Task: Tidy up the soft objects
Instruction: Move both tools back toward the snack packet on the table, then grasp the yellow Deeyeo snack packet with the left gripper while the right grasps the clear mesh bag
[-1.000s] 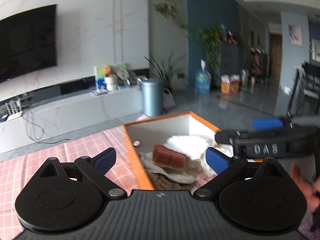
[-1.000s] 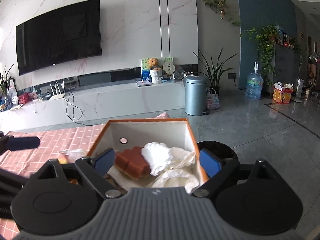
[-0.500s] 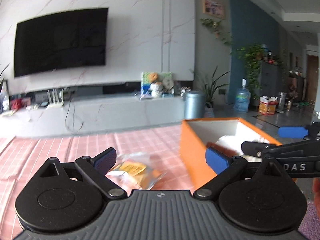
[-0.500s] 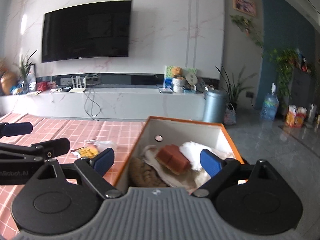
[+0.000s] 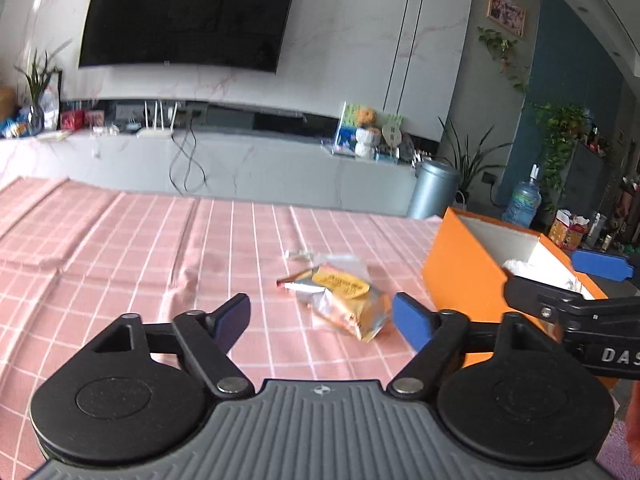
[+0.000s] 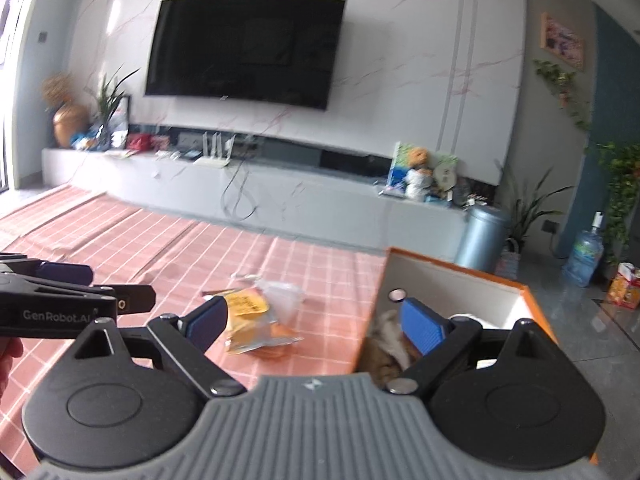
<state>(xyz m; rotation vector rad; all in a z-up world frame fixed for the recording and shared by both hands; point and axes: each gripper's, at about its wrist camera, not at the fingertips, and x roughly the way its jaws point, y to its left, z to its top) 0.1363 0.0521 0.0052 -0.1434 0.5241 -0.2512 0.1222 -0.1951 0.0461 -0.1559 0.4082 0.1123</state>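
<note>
A clear snack packet lies on the pink checked tablecloth, just left of the orange box holding soft cloths. The left gripper and right gripper both hover spread wide and empty, the packet in front of them.

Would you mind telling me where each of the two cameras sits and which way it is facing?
Left wrist: on the left gripper, facing forward over the pink checked tablecloth at the snack packet; own open fingers and the right gripper show.
Right wrist: on the right gripper, facing the orange box; own open fingers, the left gripper and part of a hand show.
Shared: packet, box, tablecloth, television.
</note>
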